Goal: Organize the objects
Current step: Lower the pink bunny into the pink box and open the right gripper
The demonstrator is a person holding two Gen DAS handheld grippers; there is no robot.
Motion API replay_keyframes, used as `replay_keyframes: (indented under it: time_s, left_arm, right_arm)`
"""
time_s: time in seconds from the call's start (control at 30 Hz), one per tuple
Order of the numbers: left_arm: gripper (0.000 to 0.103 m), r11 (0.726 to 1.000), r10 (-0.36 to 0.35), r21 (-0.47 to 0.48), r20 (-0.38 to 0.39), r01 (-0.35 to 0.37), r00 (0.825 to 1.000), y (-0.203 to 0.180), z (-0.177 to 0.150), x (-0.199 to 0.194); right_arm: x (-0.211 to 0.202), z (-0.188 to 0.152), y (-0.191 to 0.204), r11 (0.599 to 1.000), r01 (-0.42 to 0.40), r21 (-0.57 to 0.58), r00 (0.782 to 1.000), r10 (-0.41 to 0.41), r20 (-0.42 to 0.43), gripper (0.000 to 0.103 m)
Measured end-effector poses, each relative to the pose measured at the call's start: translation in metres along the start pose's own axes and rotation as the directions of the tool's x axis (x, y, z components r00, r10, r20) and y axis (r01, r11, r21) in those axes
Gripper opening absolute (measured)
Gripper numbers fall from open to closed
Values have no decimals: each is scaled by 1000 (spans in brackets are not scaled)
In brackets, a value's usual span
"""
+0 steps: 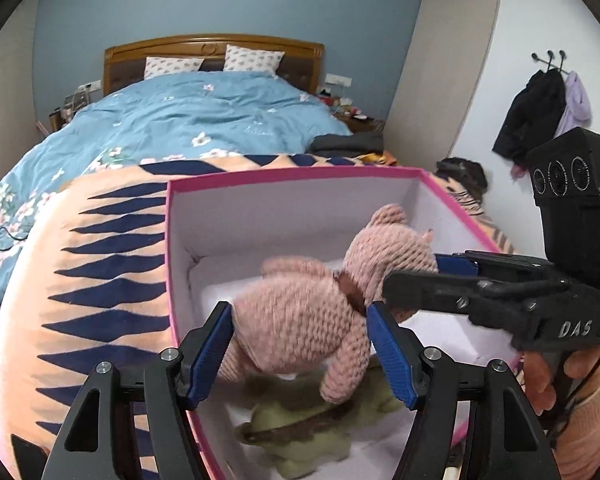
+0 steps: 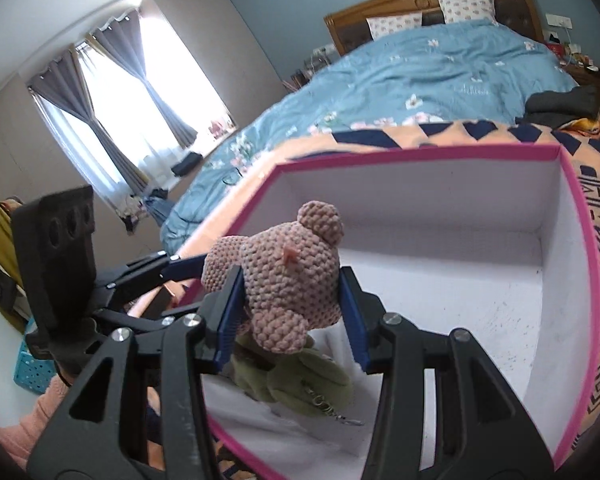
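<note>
Two grippers are closed on one bear (image 1: pixel 300 312): the left gripper (image 1: pixel 300 340) pinches its body, the right gripper (image 2: pixel 290 304) its head. The bear's long axis is stretched between them, just above the box (image 2: pixel 420 152), with a green toy (image 2: pixel 300 384) directly beneath.

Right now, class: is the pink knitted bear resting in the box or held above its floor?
Held above it. Both claws, left and right, grip the pink knitted bear over the pink-rimmed box, above a green plush toy.
</note>
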State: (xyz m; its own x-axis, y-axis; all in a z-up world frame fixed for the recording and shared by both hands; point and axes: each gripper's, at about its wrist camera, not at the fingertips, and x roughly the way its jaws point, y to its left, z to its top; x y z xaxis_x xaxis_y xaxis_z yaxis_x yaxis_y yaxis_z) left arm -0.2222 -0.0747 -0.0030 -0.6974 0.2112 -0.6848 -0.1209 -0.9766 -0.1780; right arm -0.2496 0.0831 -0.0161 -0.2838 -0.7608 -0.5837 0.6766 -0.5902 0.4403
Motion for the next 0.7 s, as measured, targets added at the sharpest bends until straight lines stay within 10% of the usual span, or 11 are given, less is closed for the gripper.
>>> replay_keyframes:
  time_s: [0.37, 0.7]
  left_arm:
    - [68, 999, 33, 18, 16, -33, 999, -2, -7, -5]
    - [84, 999, 25, 22, 63, -26, 998, -6, -13, -24]
  right_arm:
    - [23, -3, 0, 980, 194, -47, 966, -200, -165, 58]
    - [13, -9, -9, 983, 182, -14, 971, -182, -152, 58]
